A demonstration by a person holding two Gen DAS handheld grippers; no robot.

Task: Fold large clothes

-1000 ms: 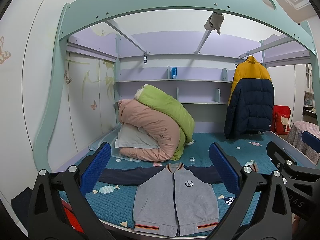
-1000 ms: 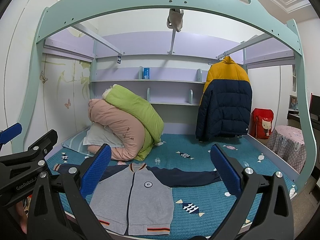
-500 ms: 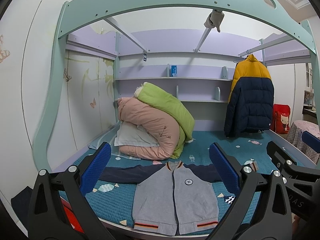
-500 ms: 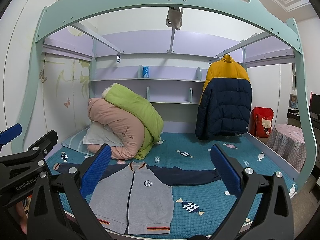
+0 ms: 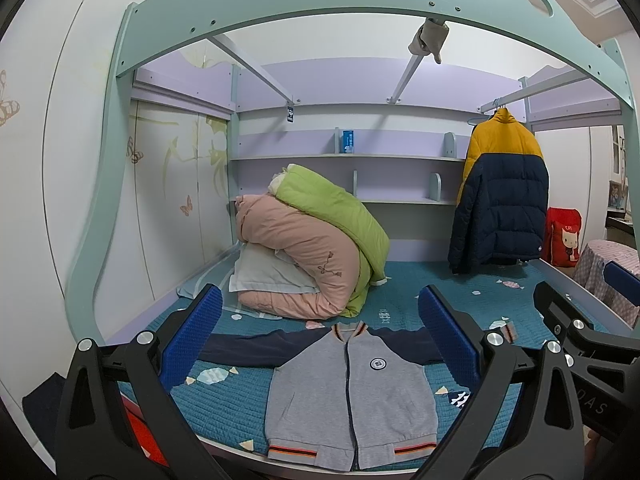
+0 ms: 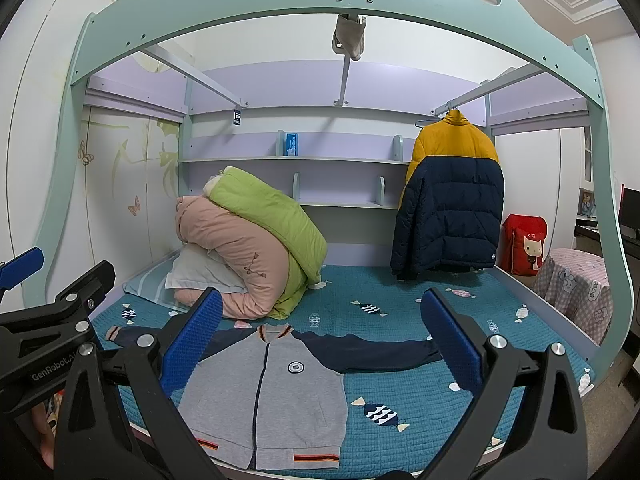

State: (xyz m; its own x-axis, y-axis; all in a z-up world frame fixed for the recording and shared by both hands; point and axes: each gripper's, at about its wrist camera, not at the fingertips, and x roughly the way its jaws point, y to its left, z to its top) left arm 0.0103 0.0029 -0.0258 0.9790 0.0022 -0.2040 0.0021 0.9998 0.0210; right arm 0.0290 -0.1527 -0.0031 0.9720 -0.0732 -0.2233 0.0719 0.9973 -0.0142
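Observation:
A grey zip jacket (image 5: 352, 392) with navy sleeves lies flat, front up, near the front edge of the teal bed cover (image 5: 224, 408); its sleeves spread left and right. It also shows in the right wrist view (image 6: 264, 392). My left gripper (image 5: 320, 336) is open and empty, held above the bed's front edge, clear of the jacket. My right gripper (image 6: 320, 336) is open and empty too, to the right of the left one, which shows at the left of its view.
A folded pink and green quilt pile (image 5: 308, 256) on a pillow sits at the back left of the bed. A yellow and navy puffer coat (image 6: 448, 200) hangs at the back right. A teal bed frame arch (image 5: 360, 4) spans overhead. A red bag (image 6: 524, 244) and a covered stool (image 6: 572, 292) stand right.
Both views have shifted slightly; the scene sits a little lower and closer. The jacket has not moved and both grippers stay open.

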